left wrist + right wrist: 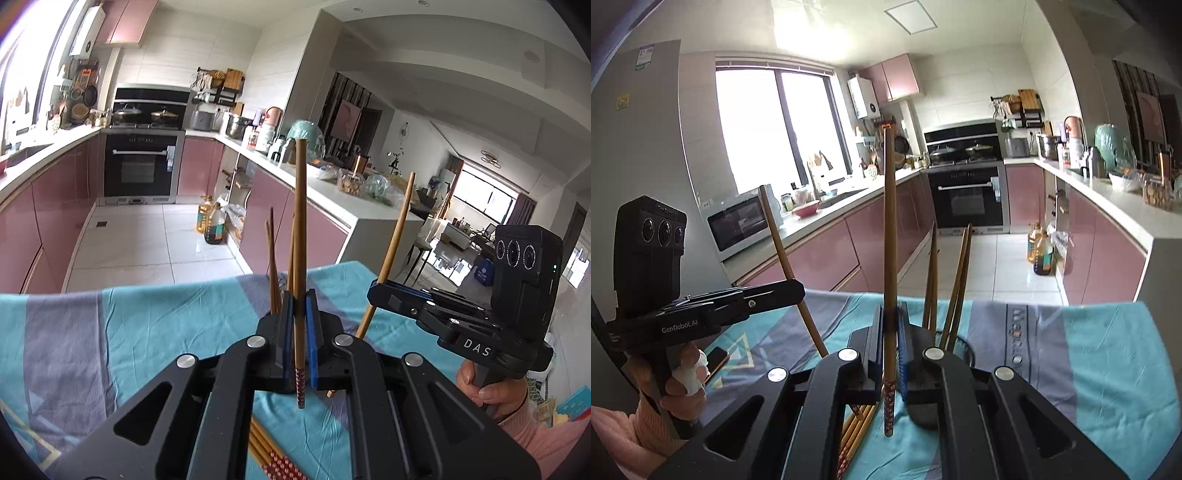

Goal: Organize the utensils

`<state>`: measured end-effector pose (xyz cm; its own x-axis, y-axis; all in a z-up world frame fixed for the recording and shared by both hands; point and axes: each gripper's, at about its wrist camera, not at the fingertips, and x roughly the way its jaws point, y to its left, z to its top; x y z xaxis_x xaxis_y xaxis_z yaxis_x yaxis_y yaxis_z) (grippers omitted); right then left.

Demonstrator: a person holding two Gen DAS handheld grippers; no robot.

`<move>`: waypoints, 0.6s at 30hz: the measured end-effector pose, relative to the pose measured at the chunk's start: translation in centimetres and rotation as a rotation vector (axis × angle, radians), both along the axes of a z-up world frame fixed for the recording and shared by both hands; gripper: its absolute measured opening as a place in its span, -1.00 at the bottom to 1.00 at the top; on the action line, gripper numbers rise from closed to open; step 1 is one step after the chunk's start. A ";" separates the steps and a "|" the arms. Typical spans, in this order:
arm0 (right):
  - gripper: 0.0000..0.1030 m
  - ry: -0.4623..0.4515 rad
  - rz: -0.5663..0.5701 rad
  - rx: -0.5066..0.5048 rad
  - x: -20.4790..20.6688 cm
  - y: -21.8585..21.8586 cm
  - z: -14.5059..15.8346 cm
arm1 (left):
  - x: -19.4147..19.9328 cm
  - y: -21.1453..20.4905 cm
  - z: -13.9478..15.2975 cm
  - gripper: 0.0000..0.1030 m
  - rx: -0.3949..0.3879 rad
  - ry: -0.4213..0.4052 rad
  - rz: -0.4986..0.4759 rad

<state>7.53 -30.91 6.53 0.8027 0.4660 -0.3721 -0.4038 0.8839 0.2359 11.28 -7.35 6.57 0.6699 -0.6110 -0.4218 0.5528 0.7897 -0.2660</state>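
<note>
Two hand-held grippers, each clamping one chopstick upright above a cloth-covered table. The left gripper (300,314) is closed on a chopstick (301,236): a slender brown wooden stick with a red-and-white patterned band at its lower end, which hangs just below the jaws, while the plain shaft rises well above them. The right gripper (891,325) is likewise closed on a matching chopstick (889,229), its patterned end also projecting beneath the blue-lined fingers (903,354). In each wrist view the other gripper appears to the side, its stick tilted. Just beyond the fingertips, several more chopsticks (955,280) stand leaning in a dark mesh holder (964,345), which is mostly hidden by the right gripper. Further loose chopsticks (271,452) with the same patterned ends lie flat on the teal and grey tablecloth (147,325) beneath the grippers, toward the table's near edge.
</note>
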 end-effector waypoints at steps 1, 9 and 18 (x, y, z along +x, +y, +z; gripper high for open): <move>-0.88 -0.005 -0.002 0.000 0.1 -0.1 0.2 | 0.1 -0.2 0.3 -0.86 0.001 -0.007 0.000; -0.88 -0.049 -0.028 -0.022 1.9 -0.3 1.4 | 0.5 -1.7 2.8 -0.86 0.004 -0.066 0.009; -0.89 -0.048 -0.052 -0.034 3.3 0.0 1.0 | 1.7 -3.7 2.4 -0.86 0.061 -0.084 0.047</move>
<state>10.82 -30.93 7.56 0.8428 0.4107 -0.3479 -0.3670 0.9113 0.1866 13.01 -11.08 9.00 0.7318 -0.5529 -0.3985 0.5328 0.8287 -0.1713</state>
